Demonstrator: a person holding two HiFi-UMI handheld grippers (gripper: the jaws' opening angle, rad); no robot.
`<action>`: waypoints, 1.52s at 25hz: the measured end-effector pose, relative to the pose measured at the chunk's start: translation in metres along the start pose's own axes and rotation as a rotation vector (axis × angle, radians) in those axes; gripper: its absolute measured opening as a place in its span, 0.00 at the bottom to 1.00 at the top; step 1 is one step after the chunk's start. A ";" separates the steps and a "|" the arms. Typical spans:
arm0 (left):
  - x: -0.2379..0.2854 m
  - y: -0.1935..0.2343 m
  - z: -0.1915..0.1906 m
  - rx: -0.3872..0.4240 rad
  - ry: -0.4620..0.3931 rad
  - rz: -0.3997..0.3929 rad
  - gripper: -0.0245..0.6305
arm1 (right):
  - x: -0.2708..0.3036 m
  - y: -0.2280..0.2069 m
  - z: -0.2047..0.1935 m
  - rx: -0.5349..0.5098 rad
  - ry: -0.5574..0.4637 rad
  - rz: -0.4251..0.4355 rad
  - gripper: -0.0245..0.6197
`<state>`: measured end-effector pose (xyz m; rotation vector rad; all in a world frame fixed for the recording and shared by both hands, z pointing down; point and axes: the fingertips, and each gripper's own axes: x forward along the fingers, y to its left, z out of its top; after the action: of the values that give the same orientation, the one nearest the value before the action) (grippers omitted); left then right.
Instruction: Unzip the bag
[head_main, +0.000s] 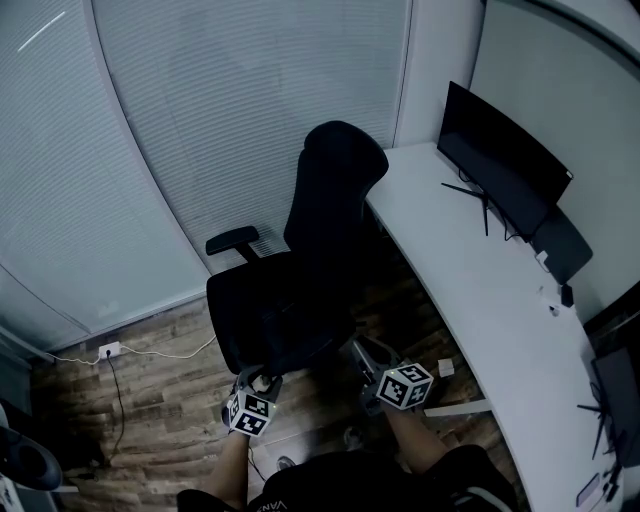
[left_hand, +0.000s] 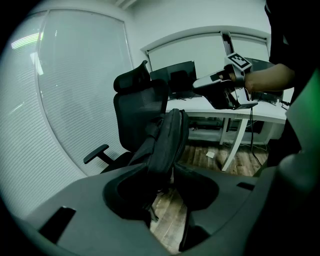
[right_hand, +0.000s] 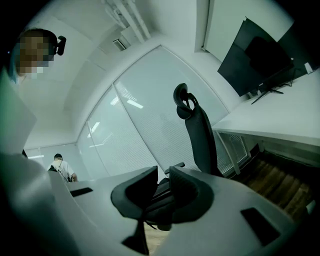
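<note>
A black bag (left_hand: 167, 140) stands upright on the seat of a black office chair (head_main: 300, 270); in the head view I cannot tell it apart from the dark seat. My left gripper (left_hand: 162, 187) is open, and the bag's lower edge reaches in between its fingertips. It sits at the seat's front edge in the head view, left gripper (head_main: 260, 380). My right gripper (right_hand: 161, 192) is shut with nothing between its jaws. It is raised to the right of the bag, well apart from it, right gripper (left_hand: 200, 86), and hovers by the chair's right side (head_main: 365, 355).
A long white desk (head_main: 480, 290) curves along the right with a dark monitor (head_main: 500, 160) on it. Glass walls with blinds stand behind the chair. A wall socket with a cable (head_main: 108, 350) is on the wooden floor at left. A person (right_hand: 60, 167) stands beyond the glass.
</note>
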<state>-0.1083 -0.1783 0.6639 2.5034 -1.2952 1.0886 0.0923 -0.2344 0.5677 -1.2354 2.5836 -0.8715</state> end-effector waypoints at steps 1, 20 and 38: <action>-0.004 0.000 -0.001 0.001 -0.007 -0.004 0.30 | -0.001 0.006 -0.001 0.001 -0.006 -0.001 0.12; -0.104 0.002 0.036 -0.064 -0.296 0.017 0.30 | -0.037 0.103 -0.018 -0.093 -0.095 -0.052 0.20; -0.213 -0.020 0.022 -0.115 -0.476 0.007 0.22 | -0.069 0.199 -0.068 -0.297 -0.079 -0.103 0.18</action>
<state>-0.1615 -0.0330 0.5147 2.7665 -1.4188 0.4072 -0.0203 -0.0544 0.5044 -1.4568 2.6749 -0.4517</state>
